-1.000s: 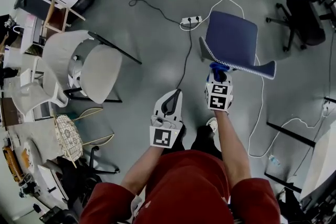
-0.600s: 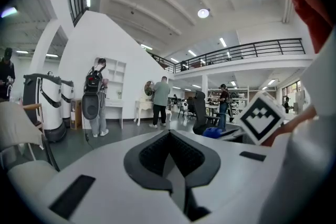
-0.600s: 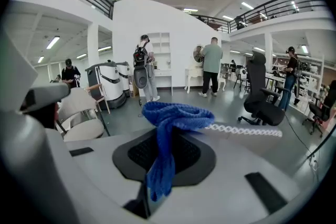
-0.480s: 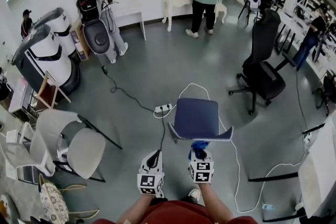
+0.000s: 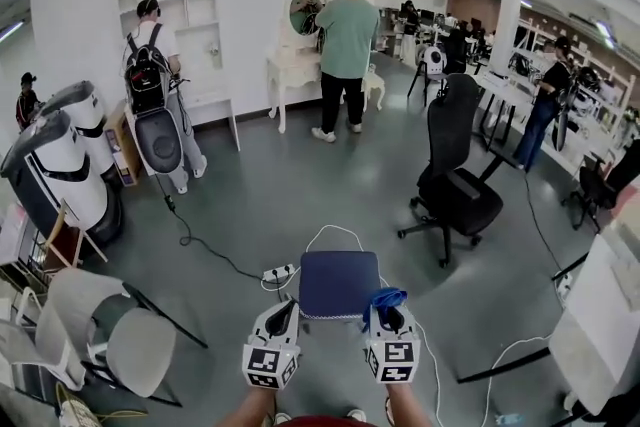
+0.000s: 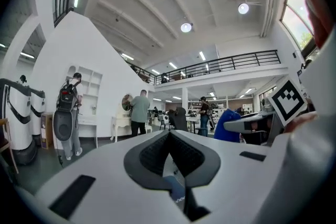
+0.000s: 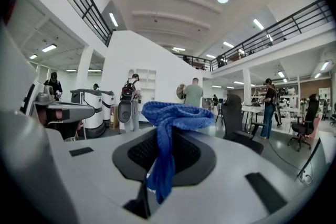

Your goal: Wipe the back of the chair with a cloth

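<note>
Cloth (image 7: 169, 115) gripped, poised at chair (image 5: 340, 281) back

Fingers (image 7: 137, 152) of the right gripper (image 5: 388, 311) are clamped on the blue knitted cloth. It is bunched into a loop above the tips, probably so that a soft wad leads the wipe. The left gripper (image 5: 276, 316) has its ribbed dark fingers (image 6: 152, 153) pressed together on nothing and waits just left of the chair back, apparently spare. The chair has a blue padded seat with a pale stitched edge. The cloth hangs at the right end of its back; contact is not discernible.

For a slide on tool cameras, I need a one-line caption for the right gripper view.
Right gripper shut on a blue cloth, its bunched end standing above the jaws.
</note>
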